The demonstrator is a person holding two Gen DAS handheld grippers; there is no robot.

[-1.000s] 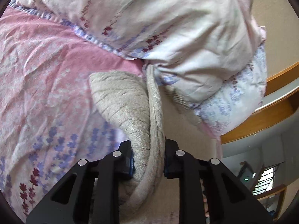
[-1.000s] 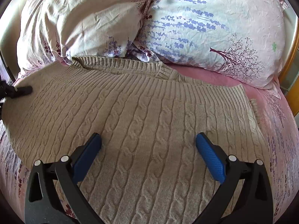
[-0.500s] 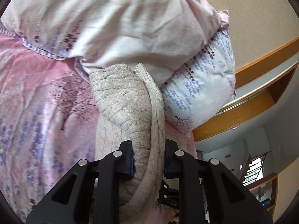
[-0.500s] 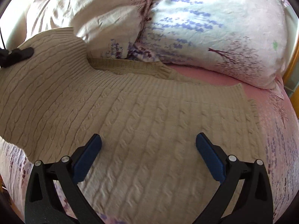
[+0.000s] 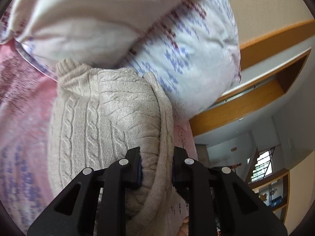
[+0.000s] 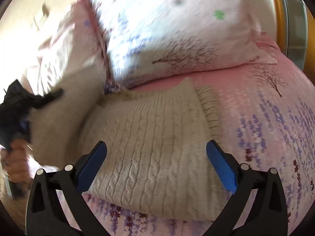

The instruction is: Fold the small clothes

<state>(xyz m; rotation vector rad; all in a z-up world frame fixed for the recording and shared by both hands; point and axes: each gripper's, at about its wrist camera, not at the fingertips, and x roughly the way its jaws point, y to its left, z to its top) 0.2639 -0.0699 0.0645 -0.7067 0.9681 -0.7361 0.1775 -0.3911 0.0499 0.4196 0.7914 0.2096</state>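
Observation:
A beige cable-knit sweater [image 6: 157, 137] lies on the pink flowered bed, its ribbed hem [image 6: 210, 110] toward the right. My left gripper [image 5: 156, 167] is shut on a bunched edge of the sweater [image 5: 128, 108], lifted off the bed and folded over the rest. In the right wrist view that left gripper [image 6: 29, 102] shows at the far left, held by a hand [image 6: 15, 161], with the raised flap of knit hanging from it. My right gripper [image 6: 156, 163] hovers open above the sweater's near part, nothing between its blue pads [image 6: 220, 169].
Two flowered pillows [image 6: 177, 29] lean at the head of the bed behind the sweater. The pink bedsheet [image 6: 275, 108] stretches to the right. A wooden headboard and ledge [image 5: 246, 100] and a room with a window lie beyond the bed's edge.
The left gripper has carried its sweater edge up and across over the garment, folding the left part toward the middle. The right gripper has swung right and rolled, still open.

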